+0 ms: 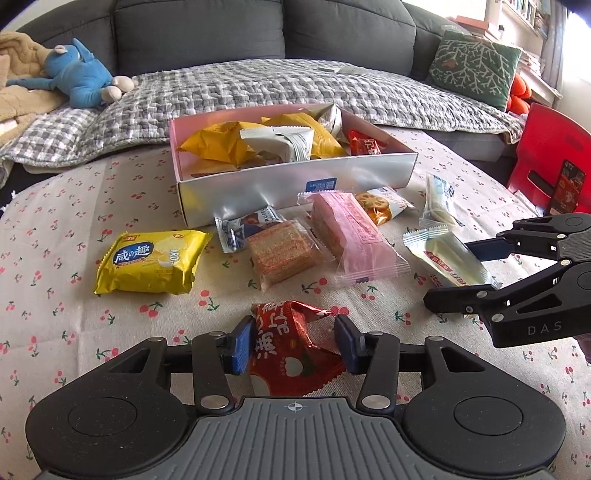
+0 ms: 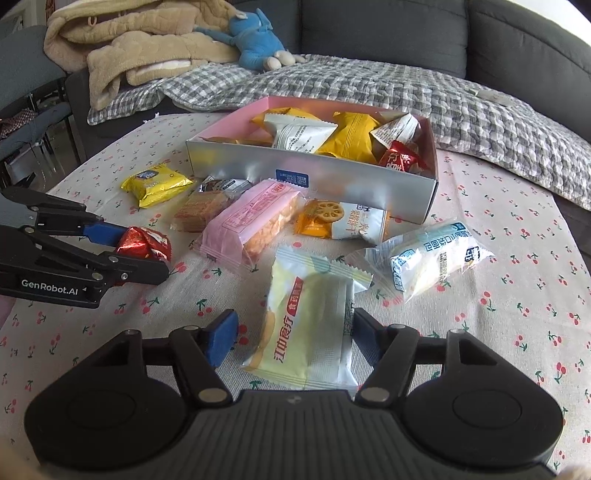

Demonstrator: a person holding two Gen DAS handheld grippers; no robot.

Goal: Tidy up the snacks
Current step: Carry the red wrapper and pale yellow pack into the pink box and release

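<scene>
A silver box (image 1: 295, 188) with a pink inside holds several snack packs. It also shows in the right wrist view (image 2: 317, 177). My left gripper (image 1: 293, 343) is open around a red snack pack (image 1: 295, 343) that lies on the table; its pads stand on both sides of it. The red pack also shows in the right wrist view (image 2: 146, 242). My right gripper (image 2: 291, 338) is open around a pale yellow snack pack (image 2: 306, 332), which also shows in the left wrist view (image 1: 448, 258). Whether the pads touch the packs, I cannot tell.
Loose on the cherry-print tablecloth (image 1: 55, 314) lie a yellow cracker pack (image 1: 147, 260), a wafer pack (image 1: 280, 253), a pink pack (image 1: 351, 232), a lotus-chip pack (image 2: 340, 221) and a blue-white pack (image 2: 432, 258). A grey sofa (image 1: 258, 33) stands behind, a red chair (image 1: 554, 158) at right.
</scene>
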